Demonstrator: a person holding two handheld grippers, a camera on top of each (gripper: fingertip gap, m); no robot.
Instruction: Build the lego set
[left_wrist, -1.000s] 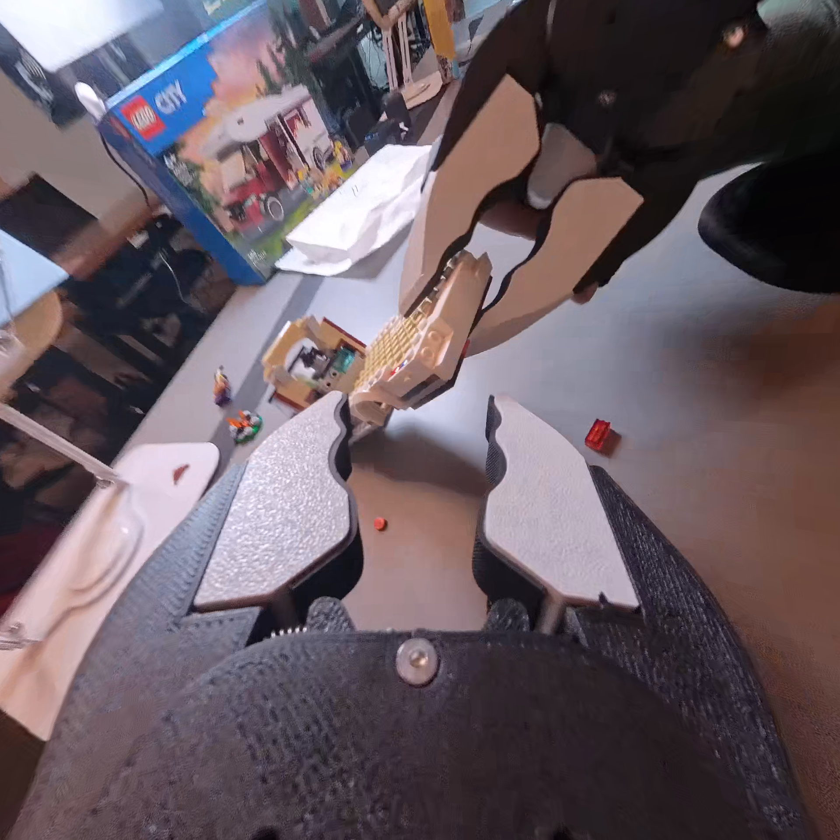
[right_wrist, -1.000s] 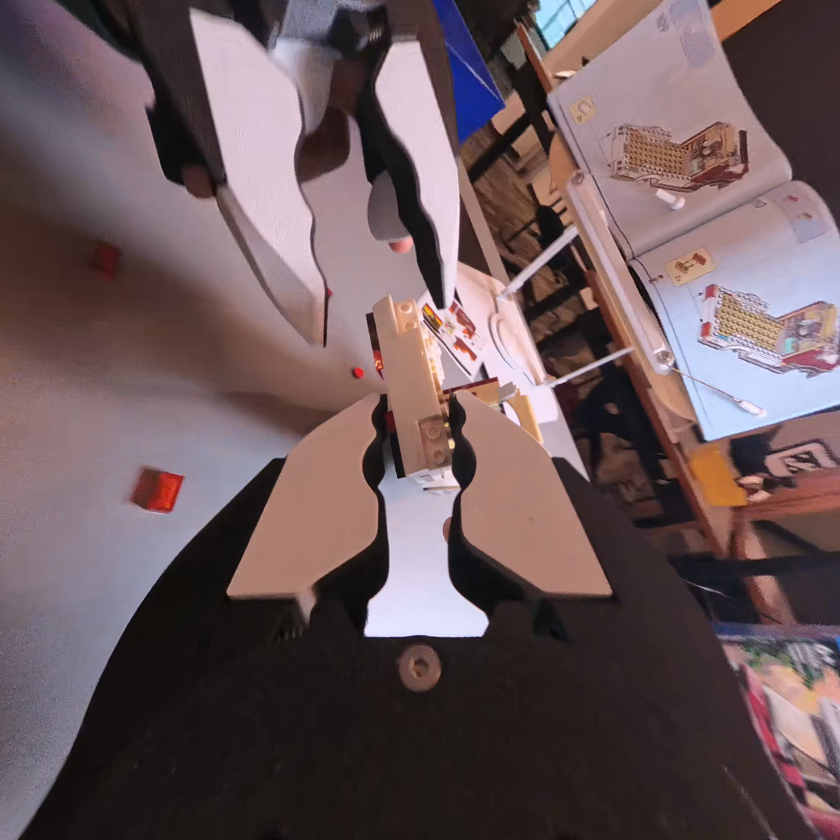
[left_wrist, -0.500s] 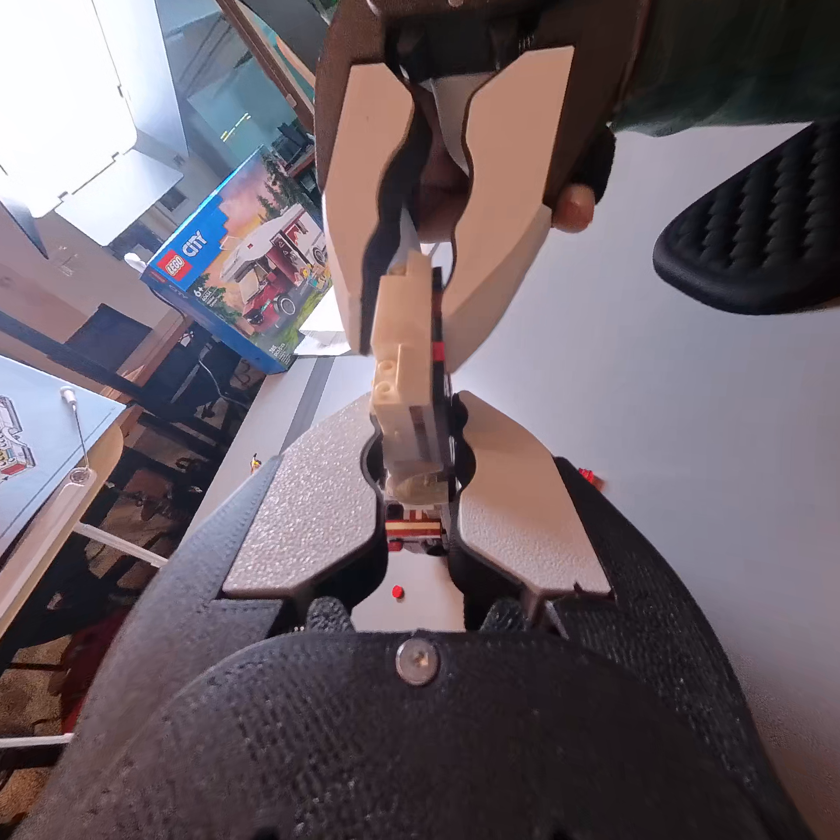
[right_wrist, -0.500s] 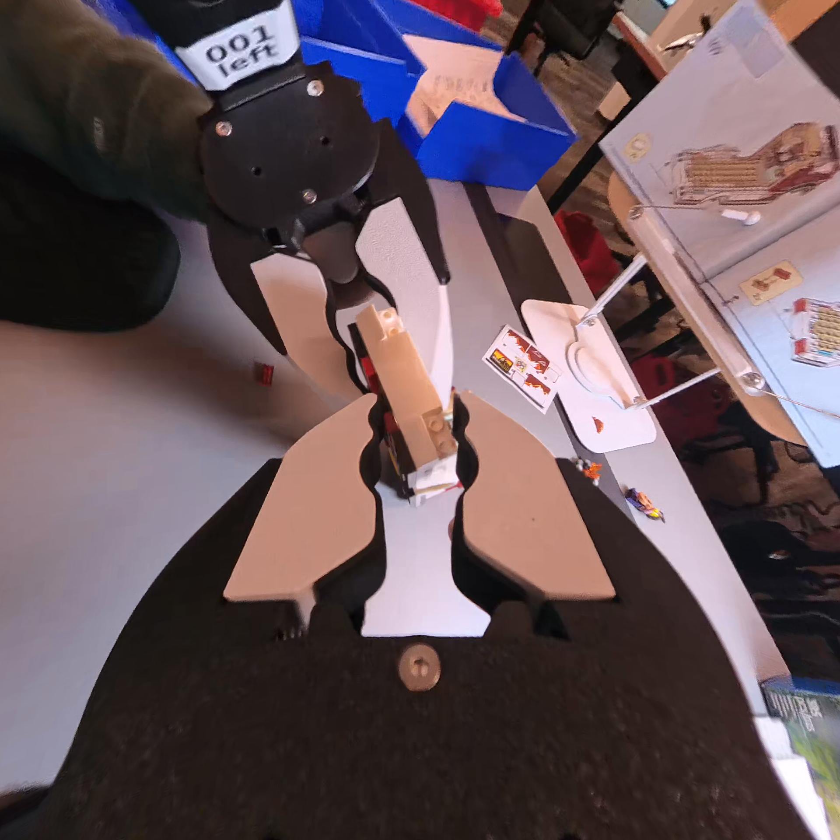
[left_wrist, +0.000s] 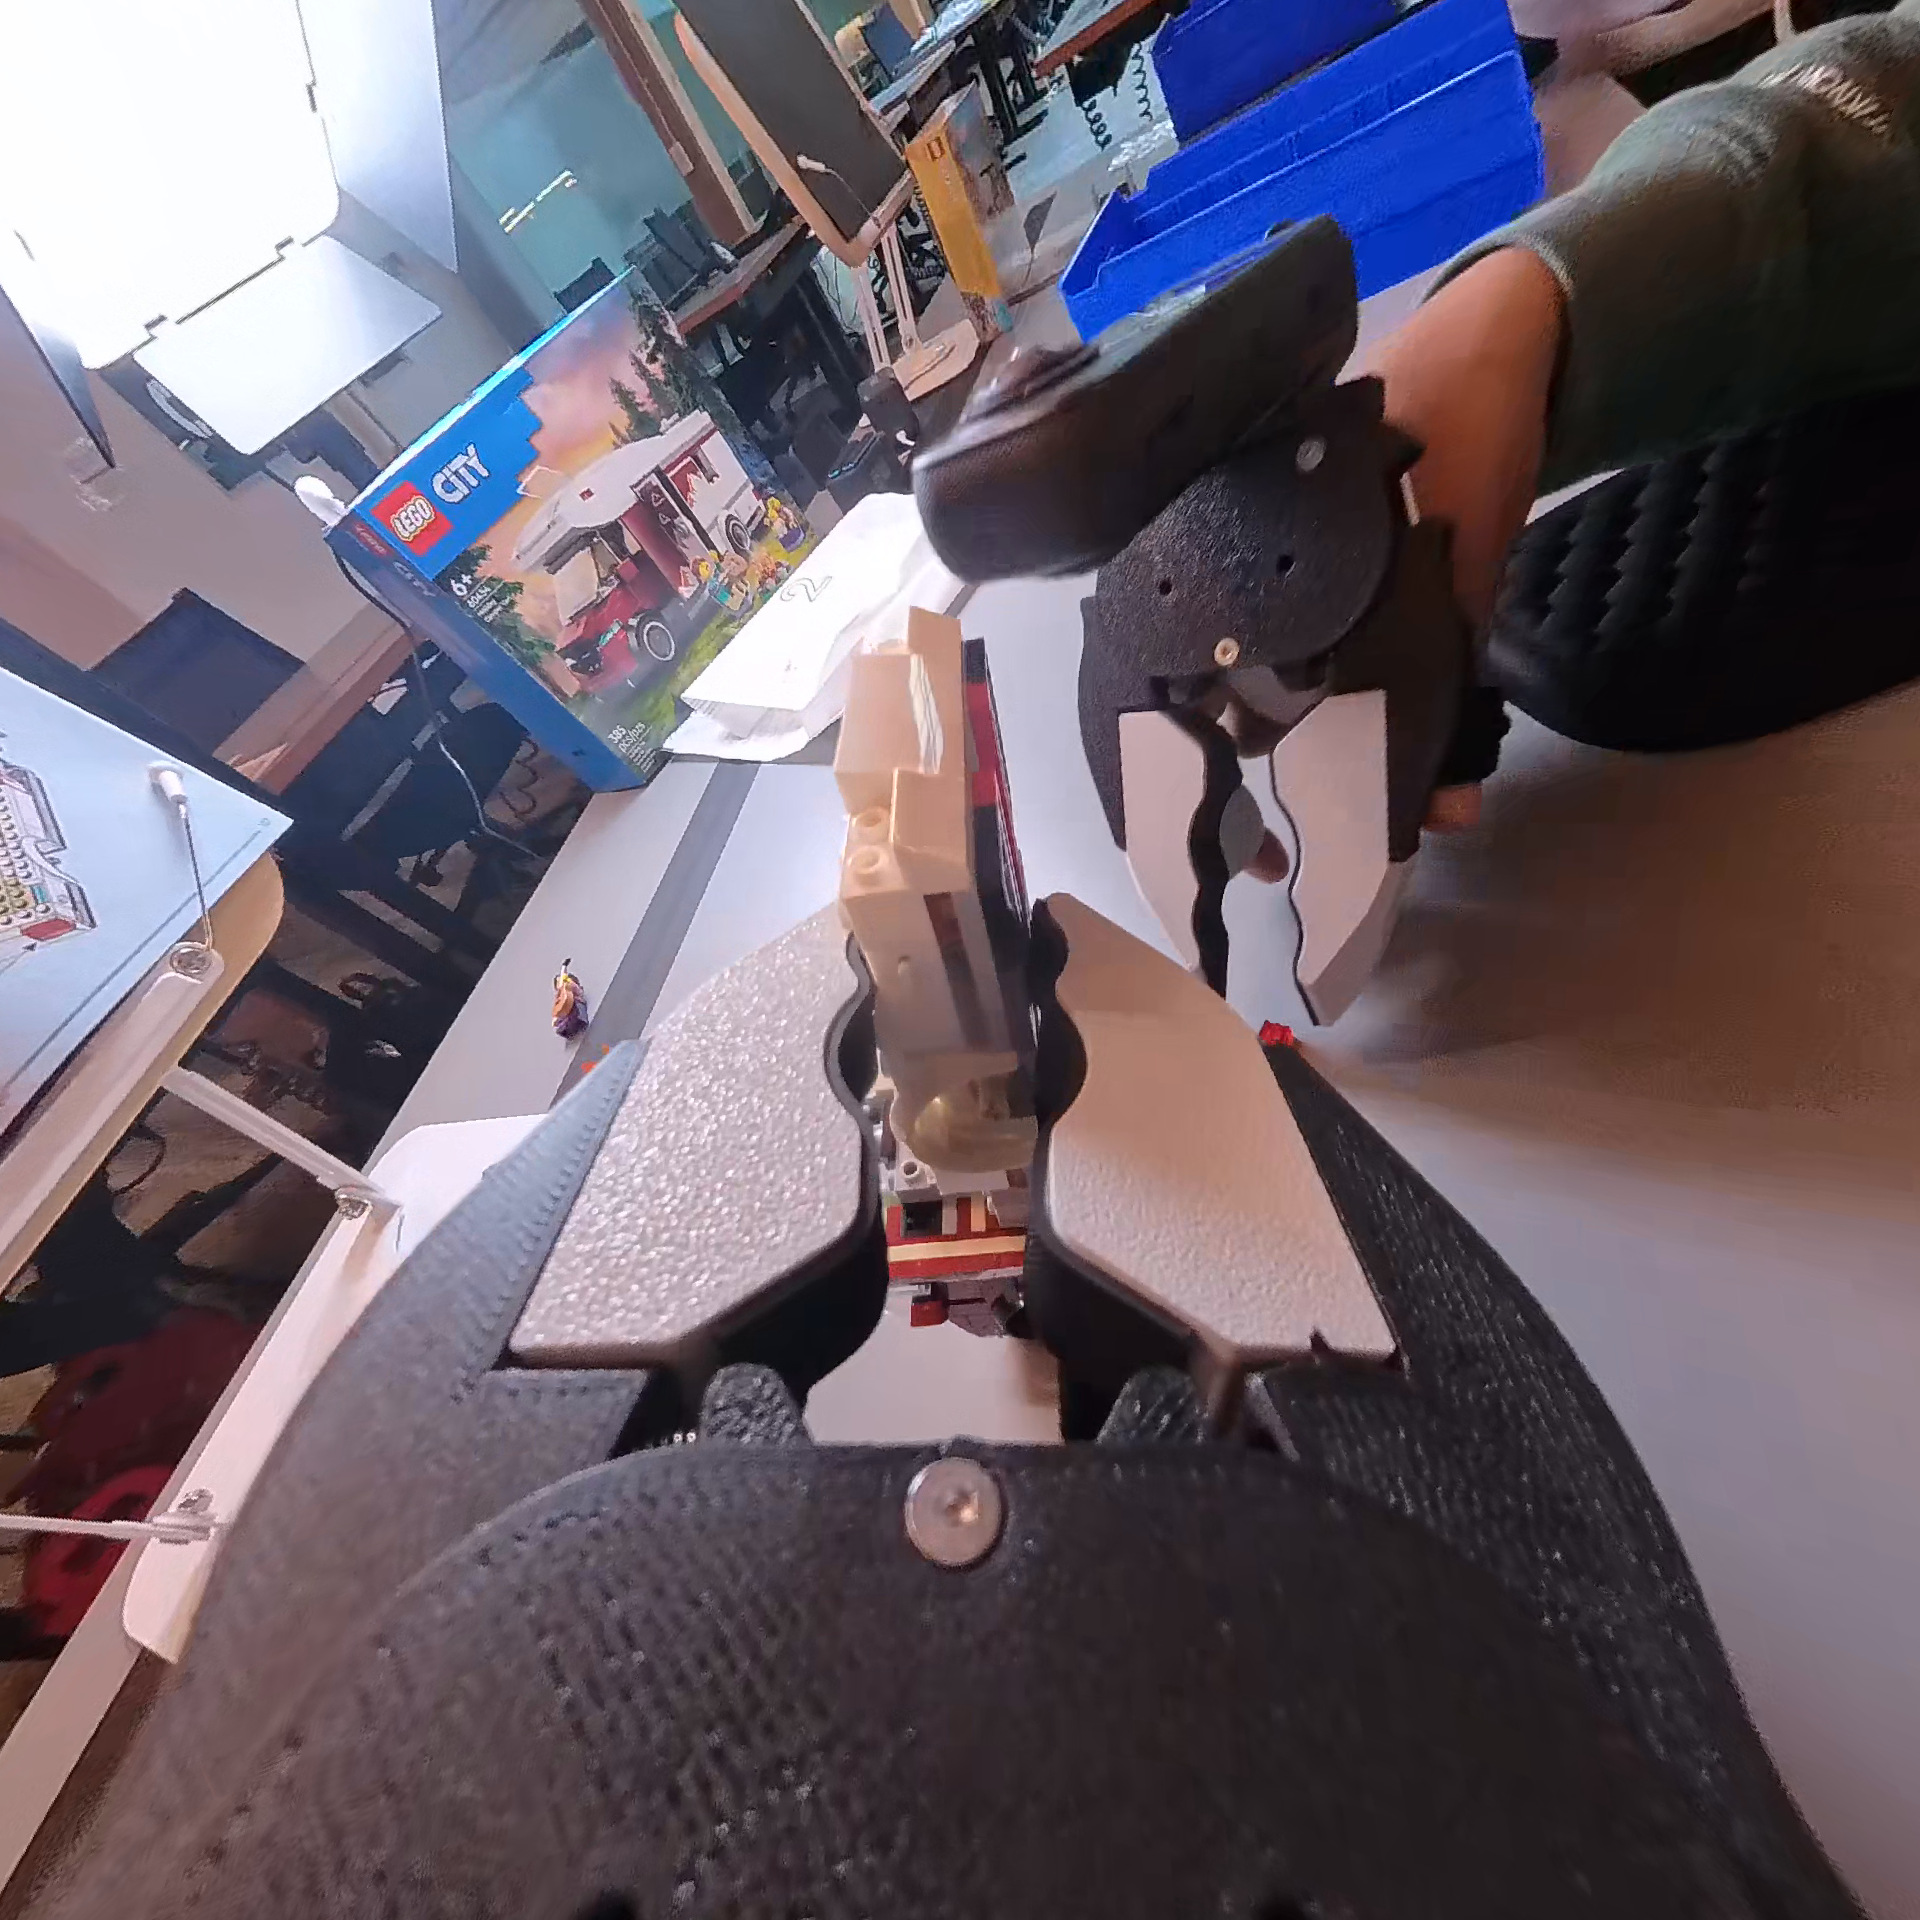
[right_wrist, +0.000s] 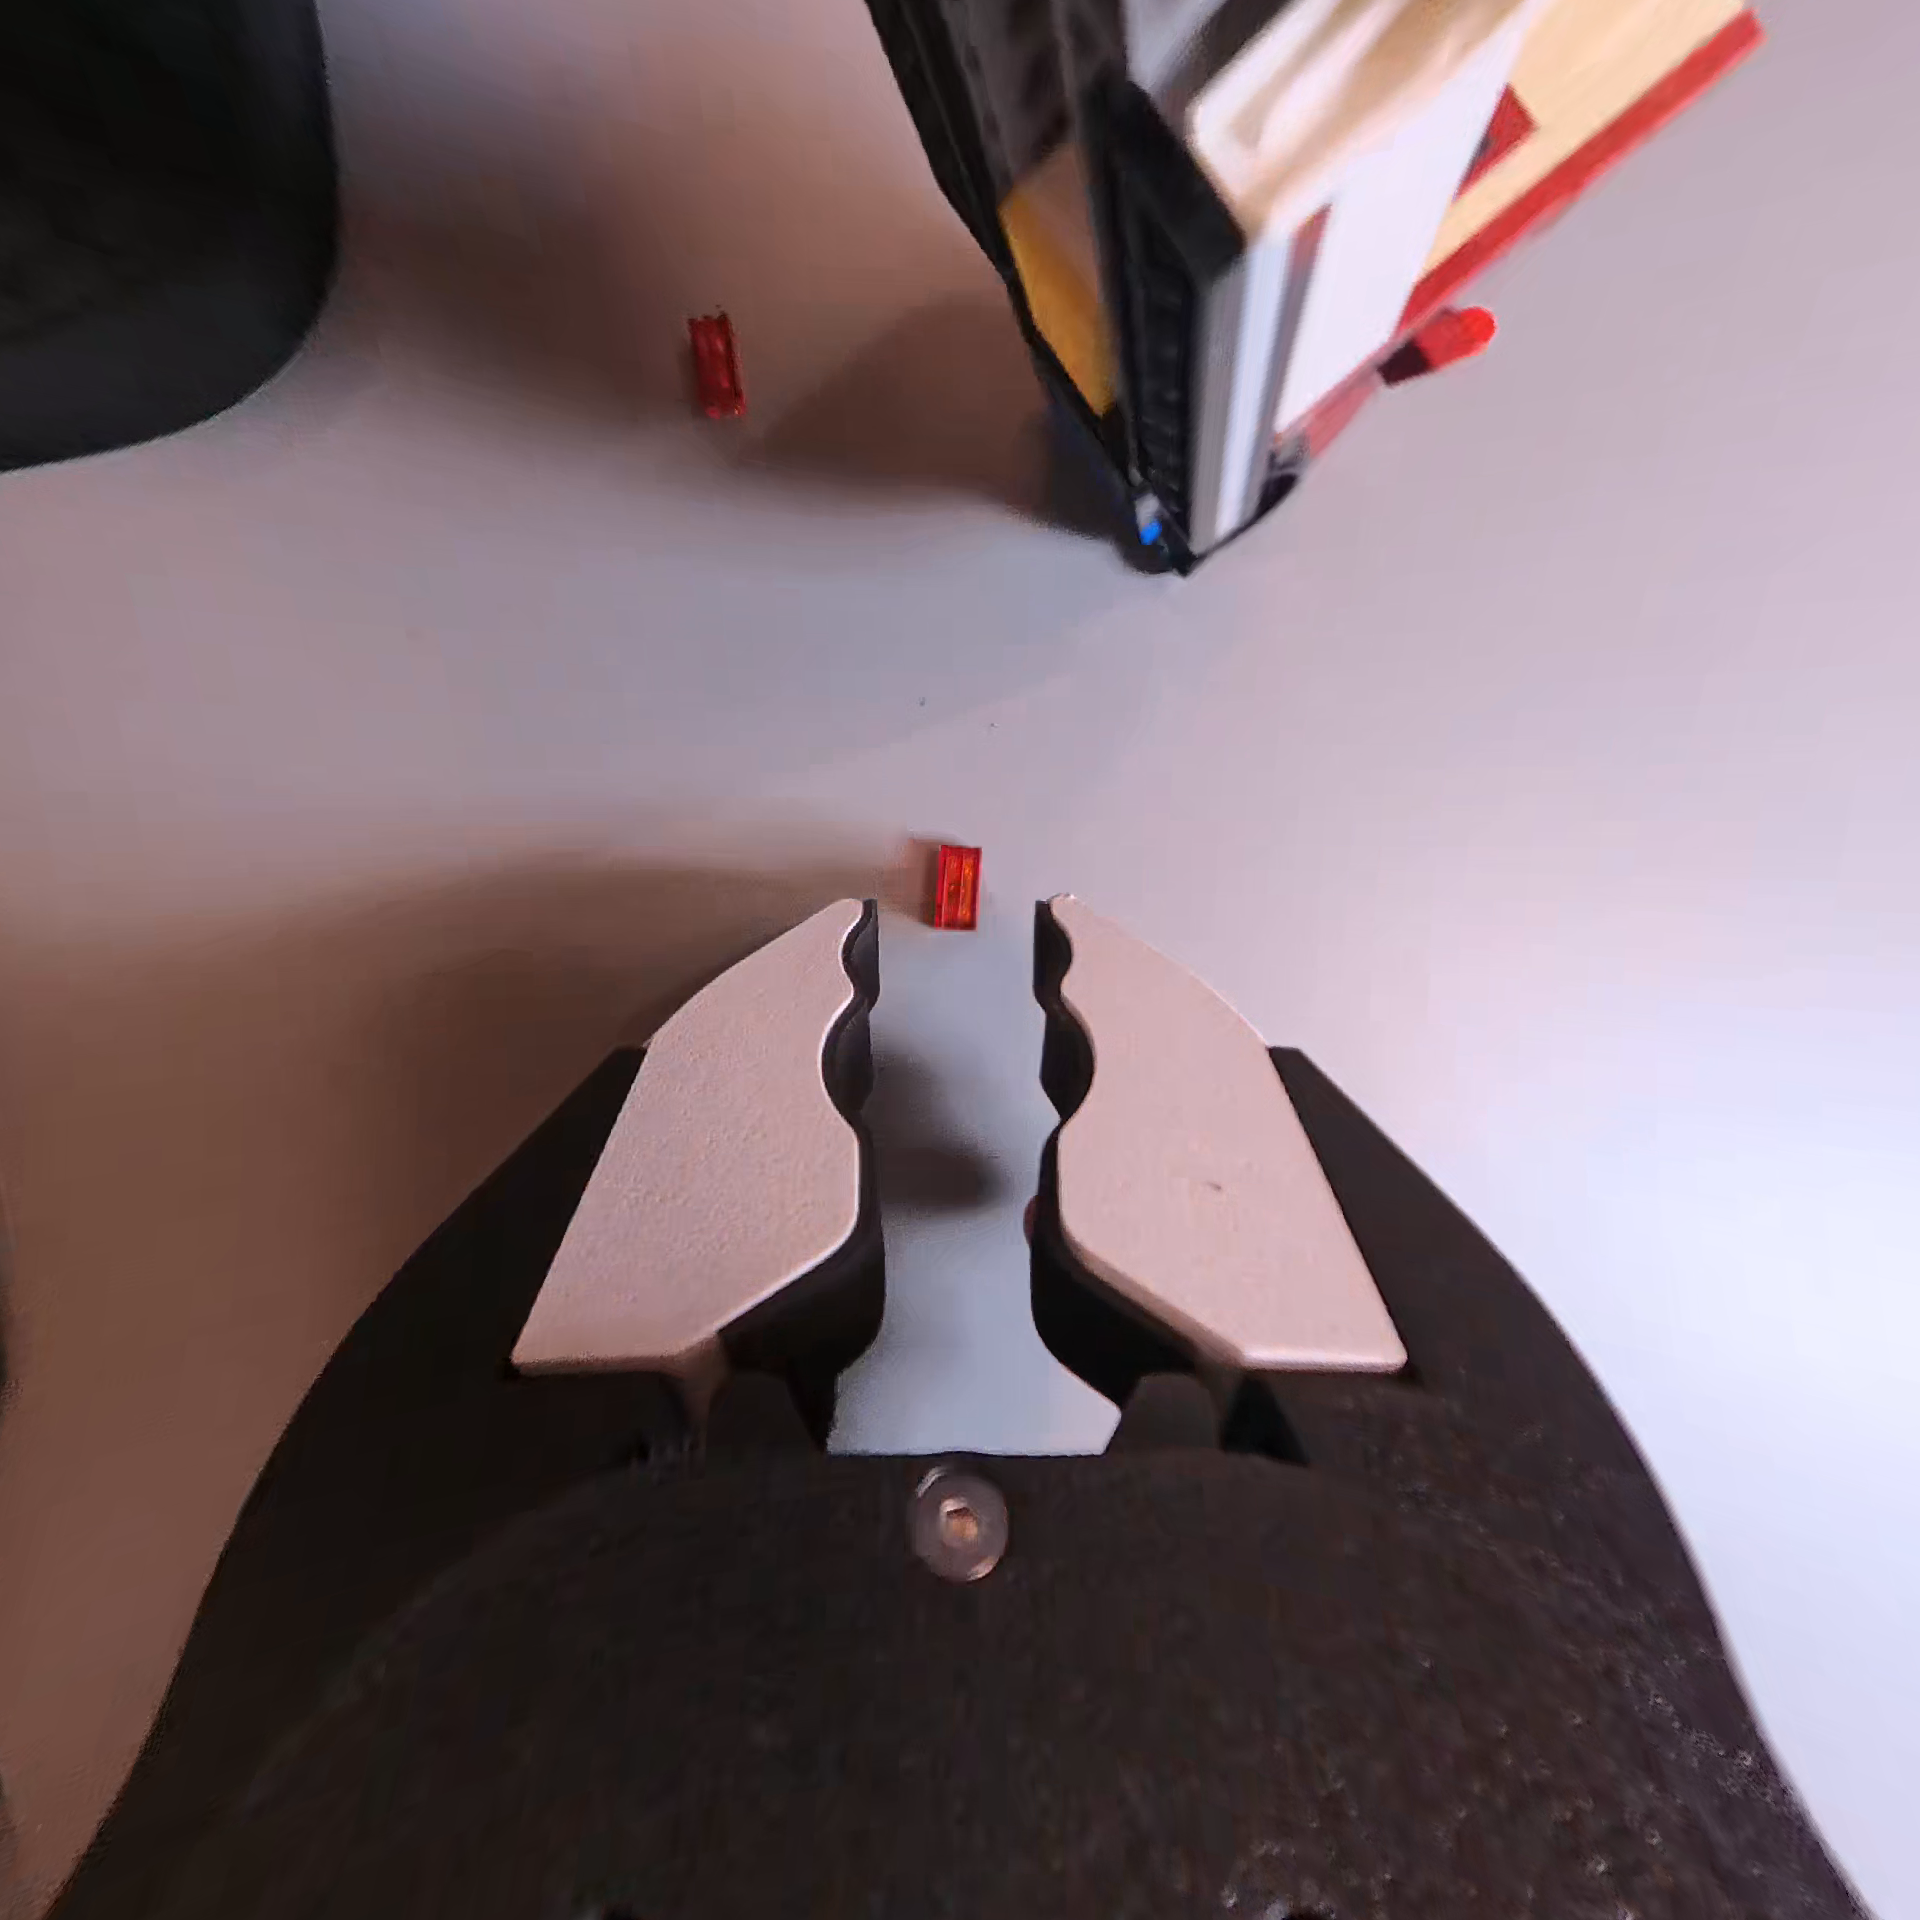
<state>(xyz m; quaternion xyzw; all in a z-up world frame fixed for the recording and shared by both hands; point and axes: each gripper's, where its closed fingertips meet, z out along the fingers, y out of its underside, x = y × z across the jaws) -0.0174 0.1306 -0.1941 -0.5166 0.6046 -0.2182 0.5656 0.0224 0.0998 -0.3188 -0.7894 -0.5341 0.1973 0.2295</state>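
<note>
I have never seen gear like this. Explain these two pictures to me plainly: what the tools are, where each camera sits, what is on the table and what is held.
A person holds two hand-operated grippers, each with a camera looking along its fingers. In the left wrist view, the left gripper is clamped on a partly built tan-and-red lego model, held upright above the grey table. Farther off, the right gripper points down at the table. The lego box stands behind. In the right wrist view, the right gripper's jaws are apart and empty, just short of a small red piece; another red piece lies farther off.
</note>
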